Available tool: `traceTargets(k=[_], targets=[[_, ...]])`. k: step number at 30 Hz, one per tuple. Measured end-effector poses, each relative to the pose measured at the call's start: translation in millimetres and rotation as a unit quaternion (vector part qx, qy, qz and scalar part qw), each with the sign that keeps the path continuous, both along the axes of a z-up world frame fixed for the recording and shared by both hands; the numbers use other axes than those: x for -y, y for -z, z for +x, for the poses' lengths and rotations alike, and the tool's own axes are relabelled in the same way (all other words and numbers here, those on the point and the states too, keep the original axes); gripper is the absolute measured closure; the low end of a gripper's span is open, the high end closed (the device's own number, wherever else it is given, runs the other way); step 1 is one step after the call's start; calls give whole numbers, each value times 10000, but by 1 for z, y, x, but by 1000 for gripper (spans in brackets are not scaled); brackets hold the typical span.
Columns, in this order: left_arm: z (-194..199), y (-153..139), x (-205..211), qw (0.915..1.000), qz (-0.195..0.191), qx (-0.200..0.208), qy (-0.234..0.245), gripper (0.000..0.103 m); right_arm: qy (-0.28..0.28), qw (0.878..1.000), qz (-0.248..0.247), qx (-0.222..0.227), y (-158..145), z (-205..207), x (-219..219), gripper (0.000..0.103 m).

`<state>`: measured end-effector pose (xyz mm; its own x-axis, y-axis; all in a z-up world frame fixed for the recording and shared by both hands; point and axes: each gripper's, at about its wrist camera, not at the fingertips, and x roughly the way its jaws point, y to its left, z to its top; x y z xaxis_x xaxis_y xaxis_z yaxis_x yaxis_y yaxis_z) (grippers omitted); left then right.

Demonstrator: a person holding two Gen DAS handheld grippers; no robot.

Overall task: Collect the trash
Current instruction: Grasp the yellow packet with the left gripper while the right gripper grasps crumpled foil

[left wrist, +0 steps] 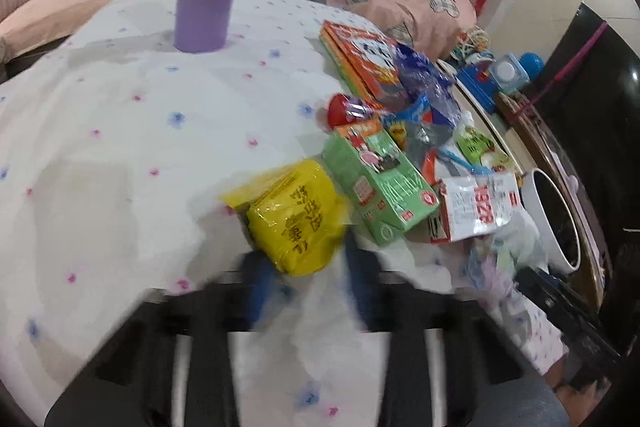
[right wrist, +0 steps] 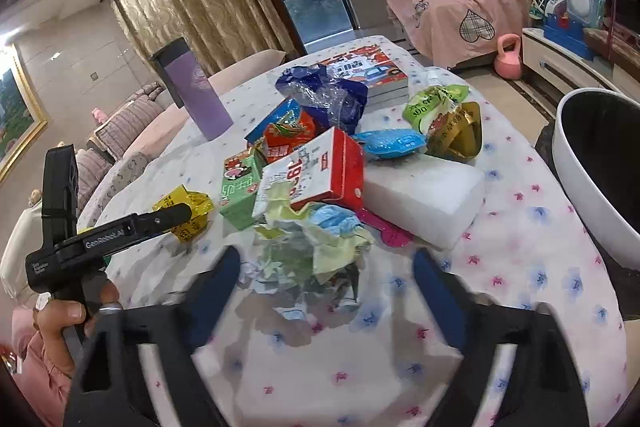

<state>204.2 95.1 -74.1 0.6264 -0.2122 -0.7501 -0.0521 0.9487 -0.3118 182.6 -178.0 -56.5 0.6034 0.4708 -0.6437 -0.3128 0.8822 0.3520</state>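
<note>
A heap of trash lies on the round table (right wrist: 520, 247). A yellow packet (left wrist: 296, 219) sits at its near left, and my left gripper (left wrist: 310, 281) is blurred, its blue pads against the packet's near end. The right wrist view shows that left gripper (right wrist: 176, 217) from the side, on the yellow packet (right wrist: 188, 205). My right gripper (right wrist: 326, 267) stands open astride a crumpled wad of pale paper and film (right wrist: 312, 255), with its right finger clear of the wad. Behind lie a green carton (right wrist: 236, 195) and a red-and-white carton (right wrist: 316, 171).
A white bin (right wrist: 592, 163) stands off the table's right edge. A purple bottle (right wrist: 196, 95) is upright at the far left, books (right wrist: 372, 67) lie at the back, and a white foam block (right wrist: 424, 199) sits right of the wad. A hand (right wrist: 68, 315) holds the left gripper.
</note>
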Motion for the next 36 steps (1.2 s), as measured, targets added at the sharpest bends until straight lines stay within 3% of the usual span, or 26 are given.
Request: traceTargets(k=[1, 4, 7, 20, 36], targets=[[-1, 0, 1, 10000, -15, -4, 14, 90, -20, 10000, 23, -38, 1, 0, 1, 61], [-11, -6, 6, 9999, 55, 103, 55, 91, -39, 10000, -49, 35, 0, -4, 3, 90], [-25, -13, 13, 9998, 7, 165, 112, 91, -100, 9999, -56, 128, -5, -14, 7, 97], [-67, -38, 93, 9943, -241, 332, 984, 91, 132, 9994, 51, 311, -23, -48, 50, 100], [-64, -60, 177, 9810, -222, 513, 1859, 91, 723, 9950, 86, 682, -48, -61, 116, 101]])
